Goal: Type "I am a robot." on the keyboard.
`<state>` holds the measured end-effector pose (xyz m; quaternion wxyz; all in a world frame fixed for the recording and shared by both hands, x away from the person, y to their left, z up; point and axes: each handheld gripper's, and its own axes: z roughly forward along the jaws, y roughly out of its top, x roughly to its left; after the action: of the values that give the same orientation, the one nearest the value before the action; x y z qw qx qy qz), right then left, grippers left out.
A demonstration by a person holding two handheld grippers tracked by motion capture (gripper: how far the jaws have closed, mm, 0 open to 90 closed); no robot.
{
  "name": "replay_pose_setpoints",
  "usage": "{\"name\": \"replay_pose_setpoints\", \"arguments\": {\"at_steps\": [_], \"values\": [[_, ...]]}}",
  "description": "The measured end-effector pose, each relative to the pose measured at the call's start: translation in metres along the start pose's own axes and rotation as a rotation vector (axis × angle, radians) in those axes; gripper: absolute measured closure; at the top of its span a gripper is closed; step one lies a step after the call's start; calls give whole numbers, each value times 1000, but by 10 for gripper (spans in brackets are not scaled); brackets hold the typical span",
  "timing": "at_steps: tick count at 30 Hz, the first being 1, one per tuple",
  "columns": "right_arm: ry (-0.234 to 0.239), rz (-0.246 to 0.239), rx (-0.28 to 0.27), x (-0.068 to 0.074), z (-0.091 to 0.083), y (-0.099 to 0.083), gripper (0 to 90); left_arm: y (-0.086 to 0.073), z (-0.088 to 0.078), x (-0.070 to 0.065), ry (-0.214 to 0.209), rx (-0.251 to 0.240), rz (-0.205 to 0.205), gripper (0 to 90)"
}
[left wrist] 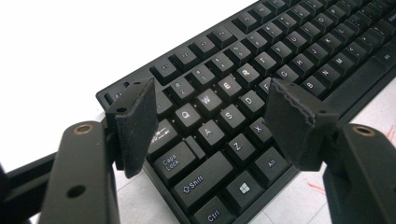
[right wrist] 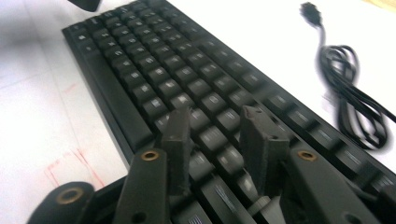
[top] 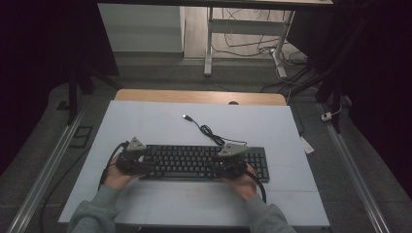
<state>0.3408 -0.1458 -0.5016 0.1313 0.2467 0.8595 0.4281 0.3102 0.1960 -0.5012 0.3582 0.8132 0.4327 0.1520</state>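
— Surface and floor?
— One pale blue-white table top (top: 145, 121) laid over a wooden board (top: 199, 96) that showed along its far edge. Grey carpeted floor (top: 160, 73) around it, with metal rails (top: 43, 174) running down both sides.

— Furniture beyond?
— A white cabinet (top: 141, 26) at back left and a white desk frame (top: 243, 29) beside it, with loose cables (top: 252, 43) on the floor beneath.

— Light?
— Dim; both outer edges were in deep shadow.
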Motion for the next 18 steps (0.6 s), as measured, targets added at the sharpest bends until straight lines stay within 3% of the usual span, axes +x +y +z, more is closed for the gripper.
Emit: {"name": "replay_pose_setpoints", "arguments": {"at_steps": [18], "values": [[-101, 68, -56, -29, -67, -46, 541, 0, -1, 1, 3, -4, 0, 343]]}}
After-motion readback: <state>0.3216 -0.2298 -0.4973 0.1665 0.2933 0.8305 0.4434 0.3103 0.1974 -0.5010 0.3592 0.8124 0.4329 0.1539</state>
